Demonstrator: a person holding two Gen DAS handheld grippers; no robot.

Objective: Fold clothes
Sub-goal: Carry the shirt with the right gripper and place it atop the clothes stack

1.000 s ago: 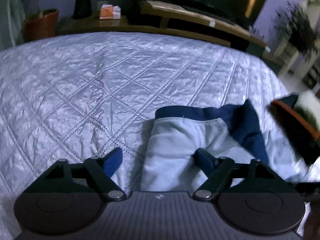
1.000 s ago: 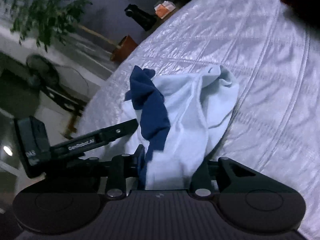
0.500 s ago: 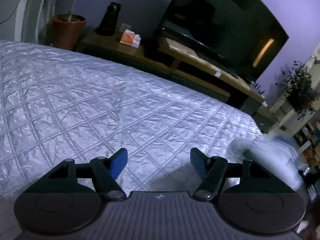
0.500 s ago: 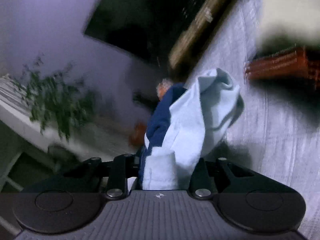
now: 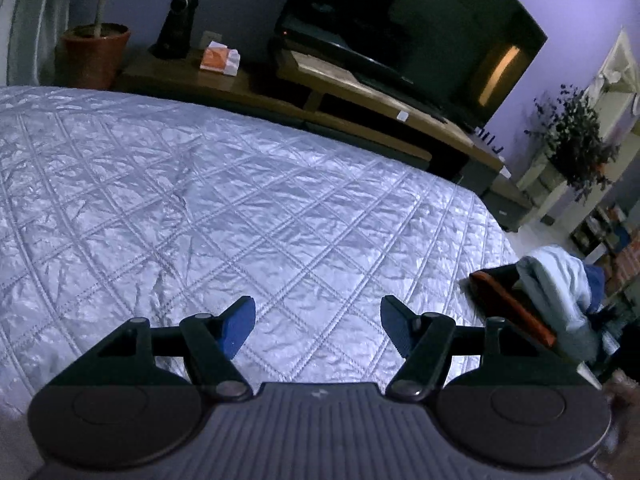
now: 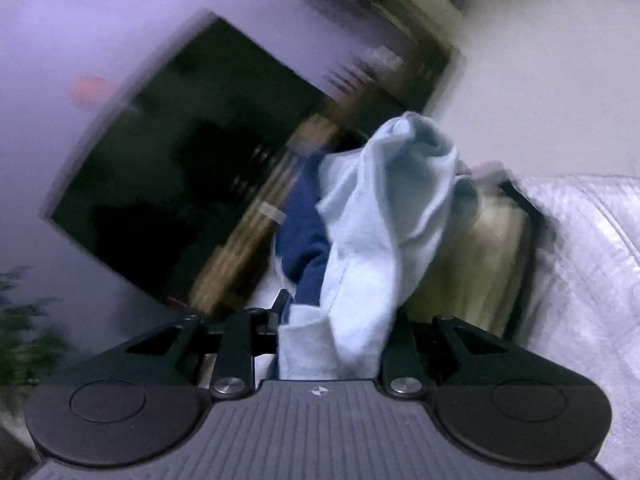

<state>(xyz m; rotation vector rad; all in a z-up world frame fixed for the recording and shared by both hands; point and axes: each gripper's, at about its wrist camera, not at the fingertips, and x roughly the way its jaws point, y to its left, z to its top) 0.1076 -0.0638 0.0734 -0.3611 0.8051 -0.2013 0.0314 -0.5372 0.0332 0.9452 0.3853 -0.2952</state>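
Garment (image 6: pixel 372 240) clamped in right fingers (image 6: pixel 404 320); left fingers (image 5: pixel 240 320) apart, empty, above quilt (image 5: pixel 240 200).

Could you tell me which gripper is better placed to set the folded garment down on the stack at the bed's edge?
The right gripper: its fingers already clamp the folded garment beside the stack. The left gripper is open over bare quilt.

place: home bedroom | signs: quilted bed (image 5: pixel 240 208), television (image 5: pixel 400 28), potted plant (image 5: pixel 94 54)
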